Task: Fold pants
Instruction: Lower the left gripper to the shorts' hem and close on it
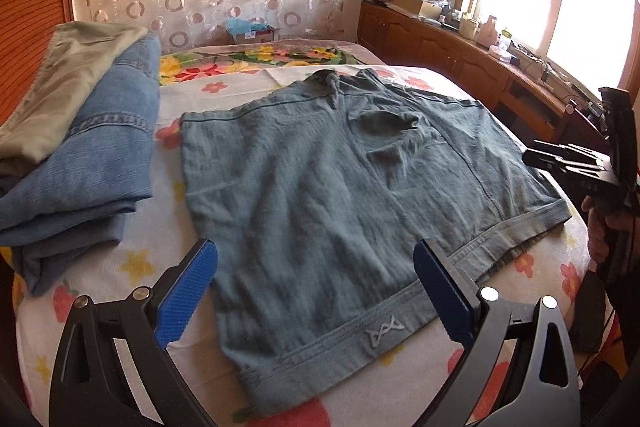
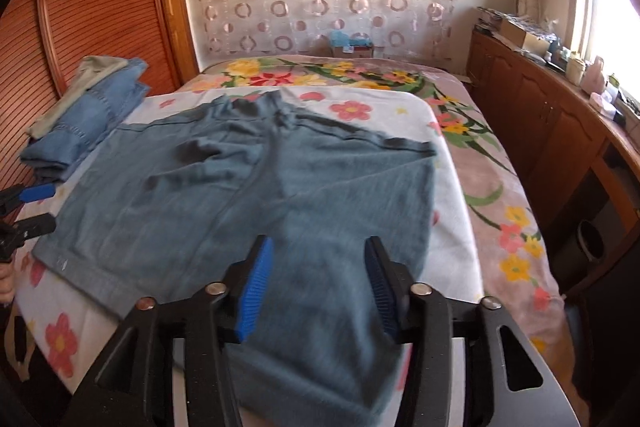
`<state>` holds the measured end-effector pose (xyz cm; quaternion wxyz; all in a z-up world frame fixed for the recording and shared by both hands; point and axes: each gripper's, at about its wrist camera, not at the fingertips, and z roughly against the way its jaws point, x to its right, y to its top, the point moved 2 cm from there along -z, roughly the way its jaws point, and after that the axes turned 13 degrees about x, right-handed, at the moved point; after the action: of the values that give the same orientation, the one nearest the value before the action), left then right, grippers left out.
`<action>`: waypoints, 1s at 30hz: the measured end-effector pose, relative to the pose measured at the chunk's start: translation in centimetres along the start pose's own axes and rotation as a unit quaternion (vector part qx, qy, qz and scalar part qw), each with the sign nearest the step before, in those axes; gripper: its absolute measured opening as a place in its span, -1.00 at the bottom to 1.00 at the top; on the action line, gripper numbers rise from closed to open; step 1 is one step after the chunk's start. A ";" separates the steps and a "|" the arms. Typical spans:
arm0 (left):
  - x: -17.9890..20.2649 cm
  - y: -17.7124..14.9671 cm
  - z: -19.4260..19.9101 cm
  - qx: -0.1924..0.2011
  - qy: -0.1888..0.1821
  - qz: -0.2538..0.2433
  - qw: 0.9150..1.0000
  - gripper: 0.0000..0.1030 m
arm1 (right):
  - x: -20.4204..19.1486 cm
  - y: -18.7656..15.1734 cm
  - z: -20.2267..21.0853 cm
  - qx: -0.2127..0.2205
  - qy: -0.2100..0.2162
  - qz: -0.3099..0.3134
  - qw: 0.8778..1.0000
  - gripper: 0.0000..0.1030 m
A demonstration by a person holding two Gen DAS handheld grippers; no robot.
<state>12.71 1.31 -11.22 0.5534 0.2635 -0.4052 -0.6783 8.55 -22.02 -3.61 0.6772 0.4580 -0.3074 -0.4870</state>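
Pants (image 1: 328, 195), a grey-blue denim pair, lie spread flat on the flowered bed (image 1: 248, 87), seemingly already doubled once so they form a broad panel with a stitched hem toward the near edge. My reading is that one fold is finished and the next is about to be set up: neither tool grips cloth. The next move calls for both tools to pinch matching corners or hem ends and carry them across evenly, keeping the layers from sliding apart.

At ten o'clock from the pants sits a stack of folded jeans (image 1: 92, 163) with a pale green garment (image 1: 68, 83) on top, probably finished pieces.

The left tool (image 1: 316, 291) stands wide and released above the hem near its embroidered mark (image 1: 384, 335). The right tool (image 2: 316, 291) is partly spread, released, with fabric lying beneath and between its blue pads (image 2: 256, 291) though not pinched.

The left wrist view alone shows the hem emblem and the right tool (image 1: 560, 163) at three o'clock in a hand (image 1: 600, 227). Only the right wrist view shows the pants' right edge and the left tool (image 2: 36, 207) at nine o'clock.
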 end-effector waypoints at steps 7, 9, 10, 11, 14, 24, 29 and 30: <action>-1.9 -1.4 1.8 0.002 0.022 0.008 1.000 0.90 | 0.9 -2.2 1.5 0.005 0.012 -0.016 1.000 0.08; -2.4 -1.8 2.2 0.001 0.028 0.011 1.000 0.85 | 0.3 -2.2 1.4 0.004 0.010 -0.008 1.000 0.08; -2.7 -2.0 2.5 0.001 0.030 0.013 0.999 0.81 | 0.3 -2.5 1.5 0.005 0.008 -0.001 1.000 0.08; -3.0 -2.2 2.6 0.001 0.032 0.016 0.999 0.79 | -0.3 -2.3 1.7 0.005 0.005 0.004 1.000 0.09; -3.6 -2.8 2.9 -0.001 0.040 0.021 0.999 0.78 | -1.2 -2.3 2.1 0.005 0.012 0.006 1.000 0.08; -3.8 -4.6 3.9 -0.012 0.035 0.028 0.999 0.44 | -3.6 -2.3 2.8 0.013 0.020 0.019 1.000 0.09; -3.6 -5.2 3.8 -0.019 0.034 0.030 0.999 0.27 | -4.2 -2.5 2.5 0.007 0.031 0.020 0.999 0.09; -3.6 -5.2 3.8 -0.019 0.033 0.032 0.999 0.19 | -4.2 -2.5 2.5 0.007 0.032 0.021 0.999 0.09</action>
<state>7.69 6.05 -13.90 0.5926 0.2616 -0.3821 -0.6590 4.06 -19.16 -4.87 0.6934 0.4715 -0.2983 -0.4560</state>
